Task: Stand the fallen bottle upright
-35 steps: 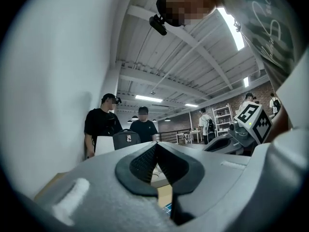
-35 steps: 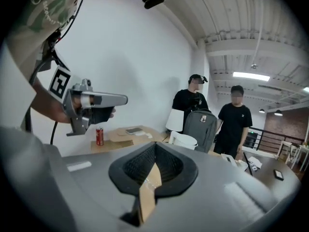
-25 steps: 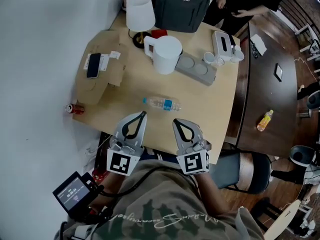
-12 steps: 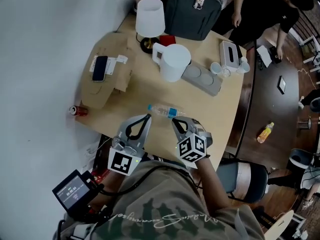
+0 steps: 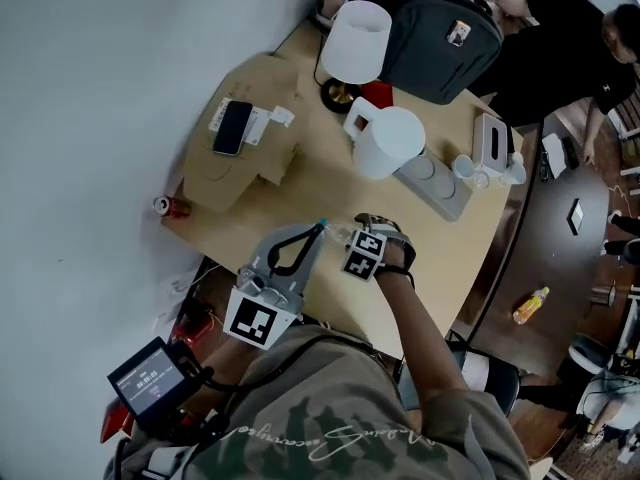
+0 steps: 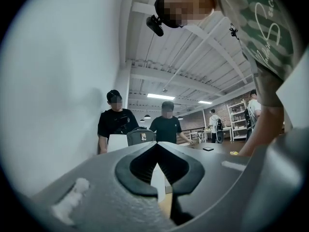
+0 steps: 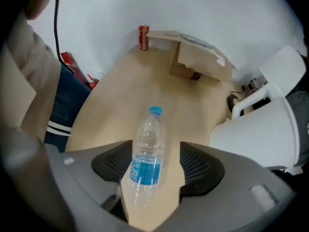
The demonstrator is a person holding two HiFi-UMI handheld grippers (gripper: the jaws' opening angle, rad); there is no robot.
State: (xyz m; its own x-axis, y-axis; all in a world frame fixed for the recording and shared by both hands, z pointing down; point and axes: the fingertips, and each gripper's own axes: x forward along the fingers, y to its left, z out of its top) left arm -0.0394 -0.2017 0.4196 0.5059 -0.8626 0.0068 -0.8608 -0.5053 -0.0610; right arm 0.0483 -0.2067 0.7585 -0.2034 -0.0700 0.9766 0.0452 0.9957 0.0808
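Observation:
A clear plastic bottle [image 7: 147, 158] with a blue cap and blue label lies on its side on the light wooden table [image 5: 300, 193], near the front edge. My right gripper [image 7: 155, 174] points steeply down over it. Its jaws are opening, one on each side of the bottle's labelled middle, and the pads do not press on it. In the head view the right gripper [image 5: 352, 240] covers most of the bottle; only the cap end [image 5: 324, 225] shows. My left gripper [image 5: 312, 232] is shut and empty, held level just left of the bottle's cap.
Farther back stand a white pitcher [image 5: 388, 140], a white lamp [image 5: 355, 40], a dark backpack [image 5: 440, 30] and a grey strip [image 5: 440, 180]. A cardboard box [image 5: 250, 158] with a phone [image 5: 232, 126] sits at the left, a red can [image 5: 172, 206] by the corner. People stand behind the table.
My right gripper has dropped and tipped down over the bottle, and its jaws have gone from shut to open. The left gripper has edged forward towards the cap.

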